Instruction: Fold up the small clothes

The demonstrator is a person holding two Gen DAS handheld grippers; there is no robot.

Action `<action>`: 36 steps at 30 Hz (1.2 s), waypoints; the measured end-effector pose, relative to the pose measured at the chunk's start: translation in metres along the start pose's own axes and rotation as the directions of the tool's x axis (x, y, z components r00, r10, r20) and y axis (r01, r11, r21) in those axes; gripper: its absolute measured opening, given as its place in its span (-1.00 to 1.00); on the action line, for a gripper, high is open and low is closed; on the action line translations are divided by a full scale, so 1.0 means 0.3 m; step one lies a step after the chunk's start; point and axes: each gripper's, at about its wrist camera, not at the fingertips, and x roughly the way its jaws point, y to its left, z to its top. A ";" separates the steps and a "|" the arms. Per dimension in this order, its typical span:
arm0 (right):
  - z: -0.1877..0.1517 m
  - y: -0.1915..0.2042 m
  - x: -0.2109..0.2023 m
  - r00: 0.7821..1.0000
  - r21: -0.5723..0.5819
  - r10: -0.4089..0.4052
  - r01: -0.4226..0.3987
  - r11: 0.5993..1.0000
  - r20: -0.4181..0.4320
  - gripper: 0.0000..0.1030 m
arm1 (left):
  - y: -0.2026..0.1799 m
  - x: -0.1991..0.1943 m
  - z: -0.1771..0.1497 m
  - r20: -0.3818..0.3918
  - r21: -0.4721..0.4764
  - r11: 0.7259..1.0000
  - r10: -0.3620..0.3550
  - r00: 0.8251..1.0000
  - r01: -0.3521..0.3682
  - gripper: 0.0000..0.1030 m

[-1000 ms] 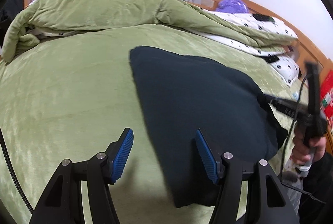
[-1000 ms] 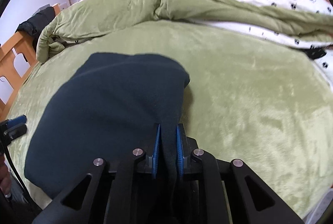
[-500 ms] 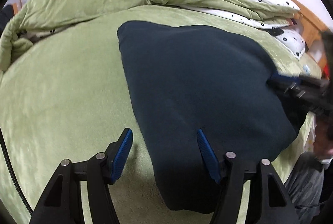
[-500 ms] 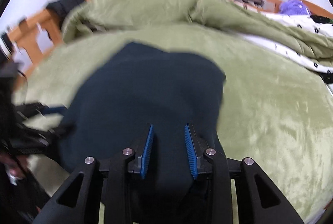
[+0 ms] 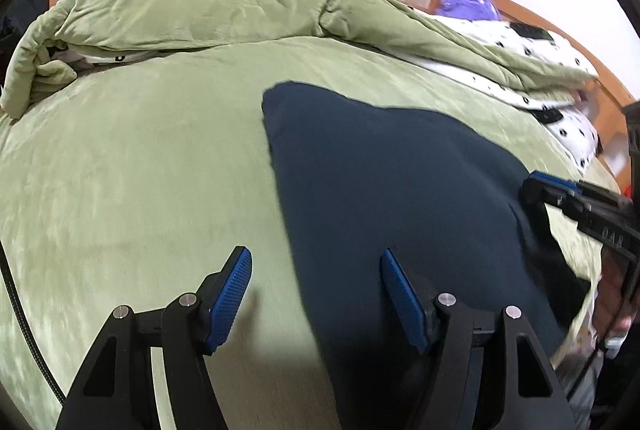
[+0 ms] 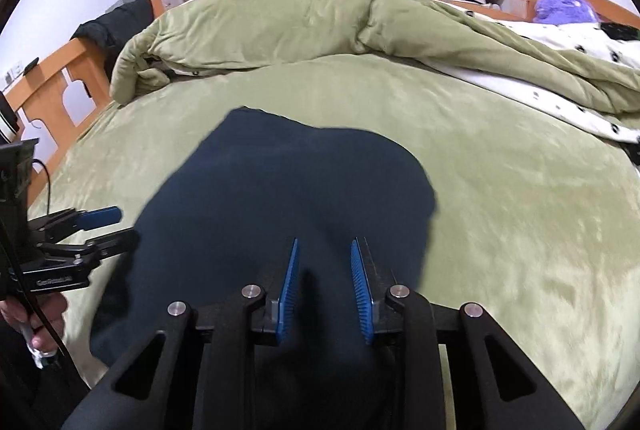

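A dark navy garment (image 5: 392, 190) lies folded flat on the green bed cover (image 5: 140, 170); it also shows in the right wrist view (image 6: 288, 182). My left gripper (image 5: 316, 262) is open and empty, hovering over the garment's near left edge. My right gripper (image 6: 325, 250) is open and empty, just above the garment's near edge. The right gripper also shows at the right of the left wrist view (image 5: 560, 190), and the left gripper at the left of the right wrist view (image 6: 108, 226).
A rumpled green duvet (image 5: 200, 10) lies along the back of the bed. A white dotted sheet (image 6: 580, 42) and a purple plush (image 6: 564, 6) lie at the far right. A wooden bed frame (image 6: 68, 70) borders the left side.
My right gripper was shut on the garment's edge, then opened and let it go. The garment now lies flat. The left gripper stayed open and drew back slightly.
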 end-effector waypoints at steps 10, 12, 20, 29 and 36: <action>-0.010 0.057 0.220 0.994 -0.040 -0.027 0.023 0.999 -0.102 -0.48 | -0.036 0.128 0.036 0.001 0.080 0.994 0.074 0.997 -0.074 0.38; -0.019 0.064 0.234 0.993 -0.052 -0.055 0.049 0.997 -0.107 -0.53 | -0.037 0.141 0.030 -0.001 0.084 0.993 0.081 0.997 -0.081 0.39; -0.027 0.069 0.250 0.990 -0.067 -0.085 0.078 0.995 -0.114 -0.54 | -0.023 0.151 0.009 0.001 0.052 0.996 0.068 0.998 -0.068 0.41; 0.024 -0.054 0.143 0.990 0.031 -0.137 0.139 0.990 -0.039 -0.47 | -0.007 0.145 0.008 0.000 0.022 0.999 0.044 0.999 -0.044 0.42; -0.039 -0.149 0.151 0.981 0.084 -0.171 0.179 0.980 -0.095 -0.55 | -0.011 0.081 -0.022 -0.008 0.008 1.000 0.028 1.000 -0.027 0.40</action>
